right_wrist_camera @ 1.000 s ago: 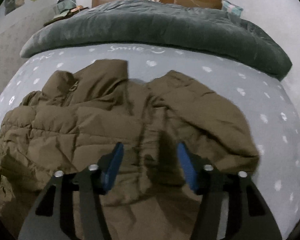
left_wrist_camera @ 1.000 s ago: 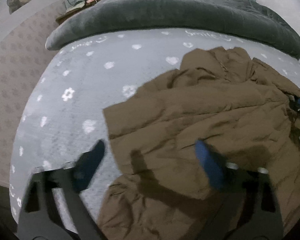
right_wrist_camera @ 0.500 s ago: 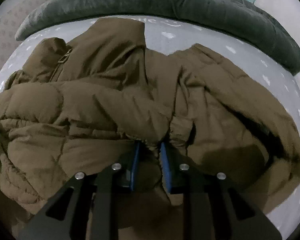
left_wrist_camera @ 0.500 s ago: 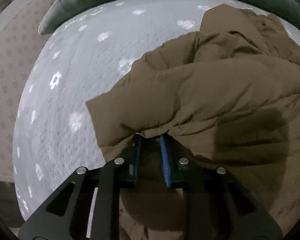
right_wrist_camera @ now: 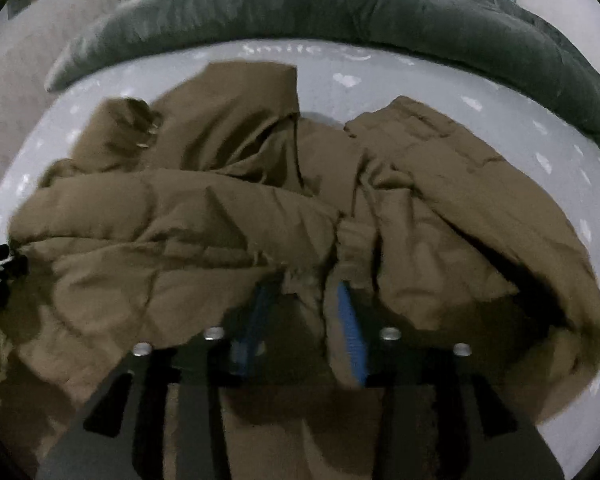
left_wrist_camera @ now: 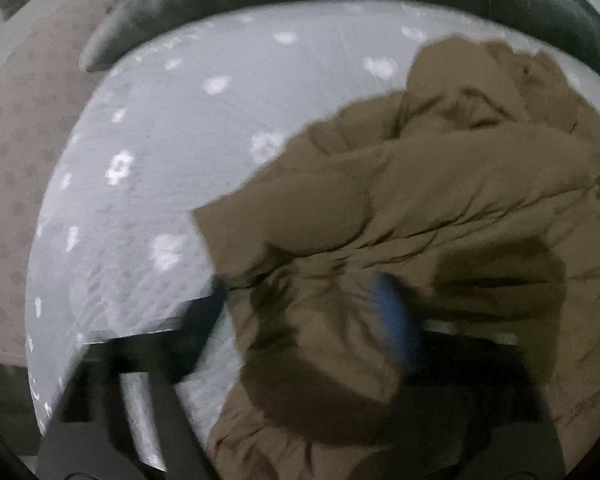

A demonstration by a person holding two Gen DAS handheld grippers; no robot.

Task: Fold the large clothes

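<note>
Your jaws both opening: left gripper [left_wrist_camera: 300, 308] wide, right gripper [right_wrist_camera: 306, 308] narrower, jacket [right_wrist_camera: 228, 216] folds between, unpinched, on bed [right_wrist_camera: 380, 80].

Bare bedsheet [left_wrist_camera: 188, 128] left of jacket [left_wrist_camera: 440, 200]

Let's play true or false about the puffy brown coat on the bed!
1. The puffy brown quilted coat lies on a grey bedsheet with white flowers. True.
2. A dark green blanket is bunched beyond the coat. True.
3. The coat is neatly folded into a square. False: it is rumpled.
4. The right tongs have nothing between them. False: coat fabric sits between the opening blue pads.
</note>
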